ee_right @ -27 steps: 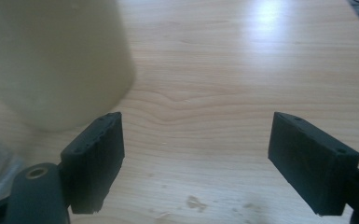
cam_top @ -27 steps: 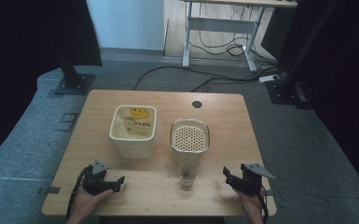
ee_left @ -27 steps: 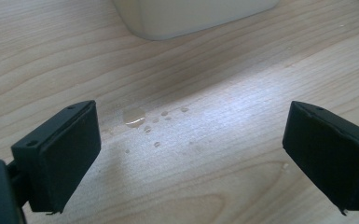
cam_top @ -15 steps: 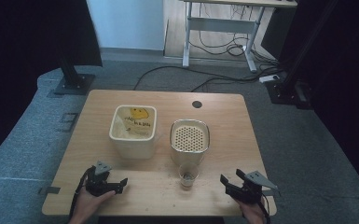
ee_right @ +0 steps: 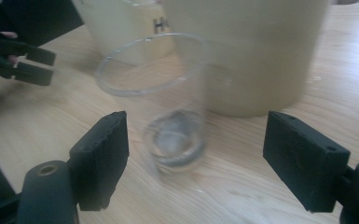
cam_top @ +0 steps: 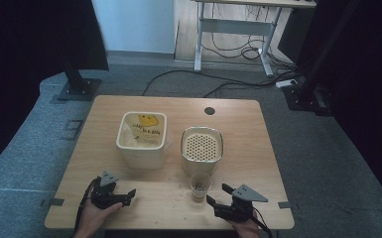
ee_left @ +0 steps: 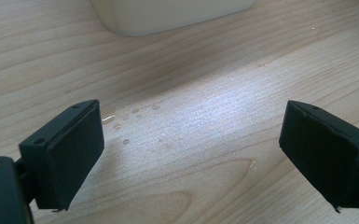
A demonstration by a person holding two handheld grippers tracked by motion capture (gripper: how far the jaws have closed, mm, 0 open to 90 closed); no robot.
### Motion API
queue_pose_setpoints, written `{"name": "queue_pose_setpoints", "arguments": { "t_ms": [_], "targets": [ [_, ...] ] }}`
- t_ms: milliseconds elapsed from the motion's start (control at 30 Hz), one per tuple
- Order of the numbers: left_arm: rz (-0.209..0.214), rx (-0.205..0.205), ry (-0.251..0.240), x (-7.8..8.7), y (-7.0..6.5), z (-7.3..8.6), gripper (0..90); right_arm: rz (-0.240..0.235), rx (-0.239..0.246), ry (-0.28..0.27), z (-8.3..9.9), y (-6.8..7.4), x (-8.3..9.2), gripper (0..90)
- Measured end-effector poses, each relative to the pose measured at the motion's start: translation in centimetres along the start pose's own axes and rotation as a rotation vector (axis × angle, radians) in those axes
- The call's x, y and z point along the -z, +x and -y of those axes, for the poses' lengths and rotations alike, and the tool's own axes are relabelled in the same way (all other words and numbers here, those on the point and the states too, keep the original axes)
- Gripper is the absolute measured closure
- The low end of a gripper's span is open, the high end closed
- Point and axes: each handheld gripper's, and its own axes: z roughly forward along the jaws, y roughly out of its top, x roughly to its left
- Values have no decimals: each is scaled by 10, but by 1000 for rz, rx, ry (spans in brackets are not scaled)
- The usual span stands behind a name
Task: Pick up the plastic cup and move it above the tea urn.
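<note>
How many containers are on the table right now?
3: a cream tub at centre-left, a perforated-top container right of it, and a clear cup in front of that one, nearest the right gripper.

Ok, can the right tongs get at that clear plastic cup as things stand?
Probably yes. The right tongs are open, jaws either side of the clear plastic cup, with bare wooden table between. The perforated beige container stands just behind the cup.

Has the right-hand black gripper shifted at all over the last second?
Yes. The right gripper has slid left along the wooden table, closing in on the small clear plastic cup, which stayed put.
</note>
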Motion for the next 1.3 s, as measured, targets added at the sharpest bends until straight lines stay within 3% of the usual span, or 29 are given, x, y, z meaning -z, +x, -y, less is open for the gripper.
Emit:
{"name": "queue_pose_setpoints", "arguments": {
  "t_ms": [167,333,433,667,800,933,1133,1300],
  "targets": [
    [0,5,14,-2,0,1,65,-27,44,20,-3,12,-22,219],
    [4,-2,24,-4,-2,2,66,-9,99,50,-4,18,-47,230],
    [3,2,23,-4,-1,2,66,0,103,59,-4,19,-52,247],
    [-2,8,22,-3,2,2,68,-1,147,55,-7,21,-58,378],
    [-4,9,17,-1,4,2,69,0,140,31,-9,21,-50,390],
    [-3,11,14,0,5,2,69,31,108,-31,-15,18,-32,390],
    [-2,14,13,0,5,2,69,64,63,-113,-24,5,2,390],
    [0,11,24,-3,4,1,69,100,55,-163,-34,-6,23,391]
  ]
}}
